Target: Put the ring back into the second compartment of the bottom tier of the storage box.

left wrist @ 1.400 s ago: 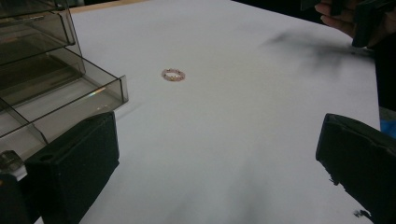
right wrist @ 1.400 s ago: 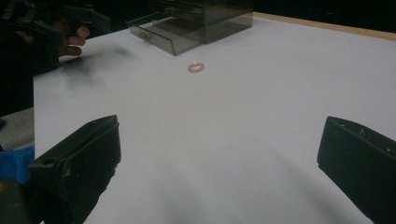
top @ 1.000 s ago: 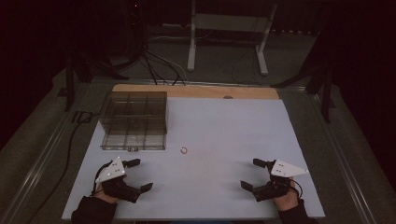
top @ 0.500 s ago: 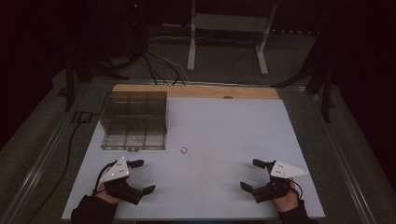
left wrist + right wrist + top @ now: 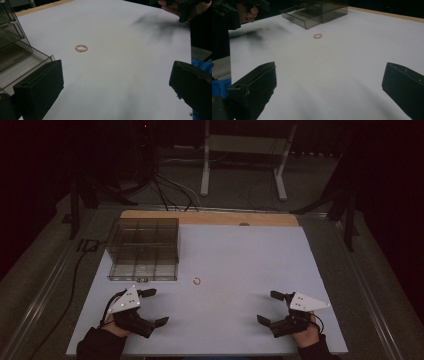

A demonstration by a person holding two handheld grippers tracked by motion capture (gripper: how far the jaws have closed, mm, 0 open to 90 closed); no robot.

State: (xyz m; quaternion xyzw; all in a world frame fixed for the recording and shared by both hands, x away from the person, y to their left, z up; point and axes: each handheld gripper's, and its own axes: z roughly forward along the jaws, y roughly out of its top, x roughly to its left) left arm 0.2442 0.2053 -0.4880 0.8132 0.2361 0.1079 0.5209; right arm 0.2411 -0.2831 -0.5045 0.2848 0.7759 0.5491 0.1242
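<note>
While both jaws stand wide apart, the left hand-held gripper [image 5: 151, 307] and right hand-held gripper [image 5: 272, 307] wait empty at the frame's lower corners. The small ring [image 5: 196, 281] lies mid-frame on the counter [image 5: 250, 260], just right of the clear drawer box [image 5: 144, 248], likely awaiting pickup.

A dim lab or recording studio — the room is dark beyond a lit worktop [image 5: 240, 270] covered in plain white sheet with a bare wooden edge [image 5: 210, 217]. Behind it stand a white metal stand [image 5: 242, 160] and loose black cables [image 5: 165, 187] on grey floor — no household furnishings.
</note>
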